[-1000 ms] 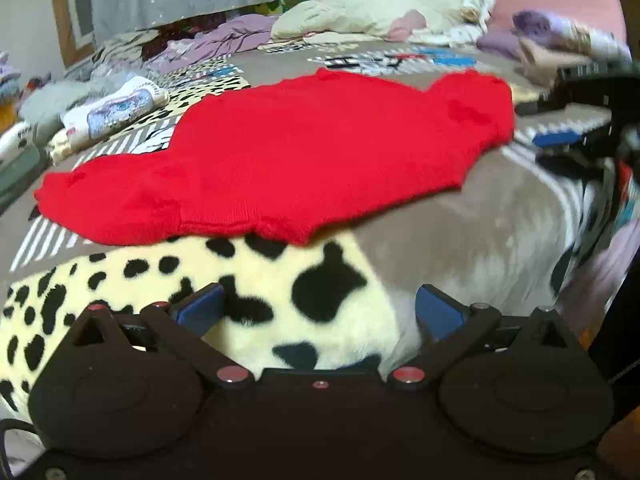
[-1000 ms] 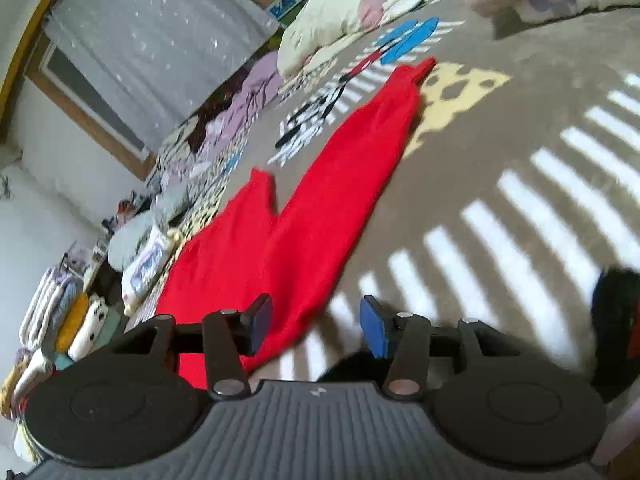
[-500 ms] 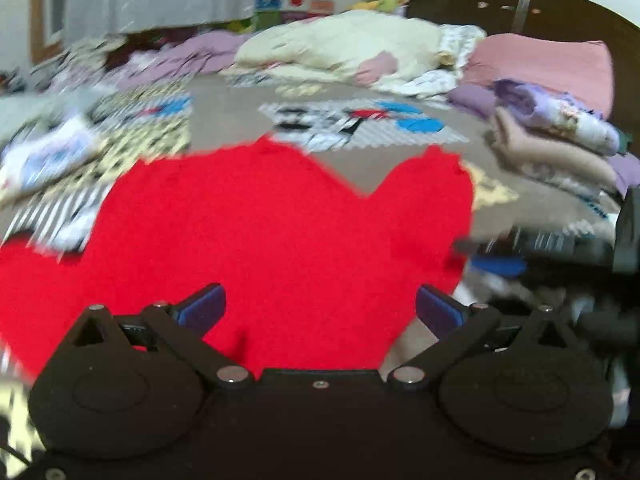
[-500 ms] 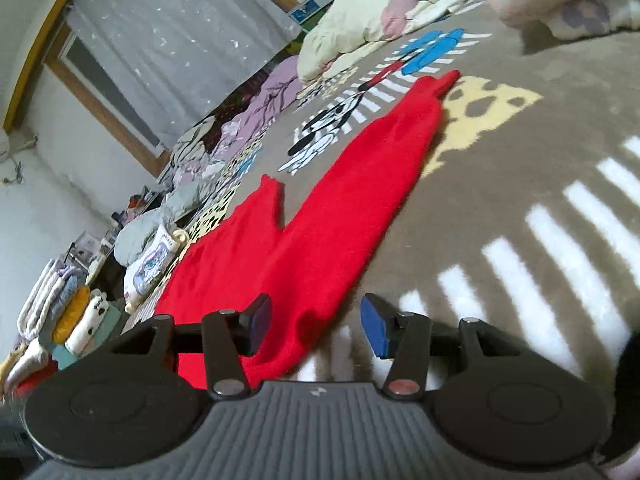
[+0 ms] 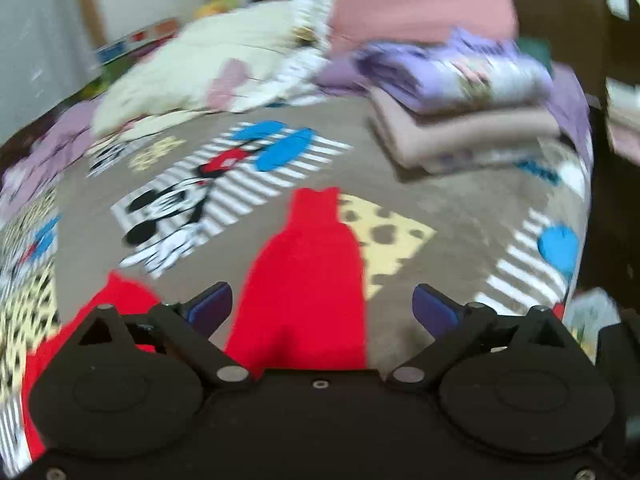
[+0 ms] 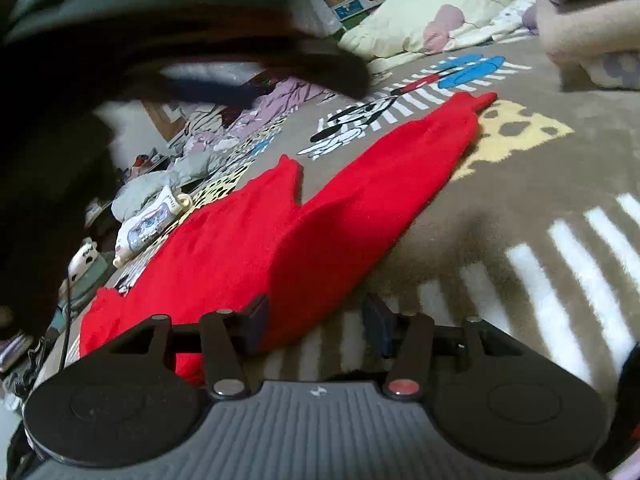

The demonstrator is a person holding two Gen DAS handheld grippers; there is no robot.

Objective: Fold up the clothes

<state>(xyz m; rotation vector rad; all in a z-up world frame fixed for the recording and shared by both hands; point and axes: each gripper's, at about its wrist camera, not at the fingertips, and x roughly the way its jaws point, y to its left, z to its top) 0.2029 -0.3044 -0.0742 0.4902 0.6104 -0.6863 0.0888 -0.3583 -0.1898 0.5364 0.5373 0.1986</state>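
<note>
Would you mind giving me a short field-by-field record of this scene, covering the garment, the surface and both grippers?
garment: red sweater, spread flat, one sleeve stretched toward the pillows
surface: cartoon-print blanket on a bed
left gripper: open, empty, above the sleeve
right gripper: open, empty, at the sweater's near edge
folded stack: far right, apart from the sweater
fold state: not yet folded

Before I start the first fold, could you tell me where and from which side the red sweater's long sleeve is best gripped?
Probably at the cuff end of the red sweater, the narrow tip of the long sleeve beside the yellow cheese print. It lies flat and straight on the blanket, so come from the open far end, pinching across its width. Both grippers, left gripper and right gripper, are open and empty.
</note>
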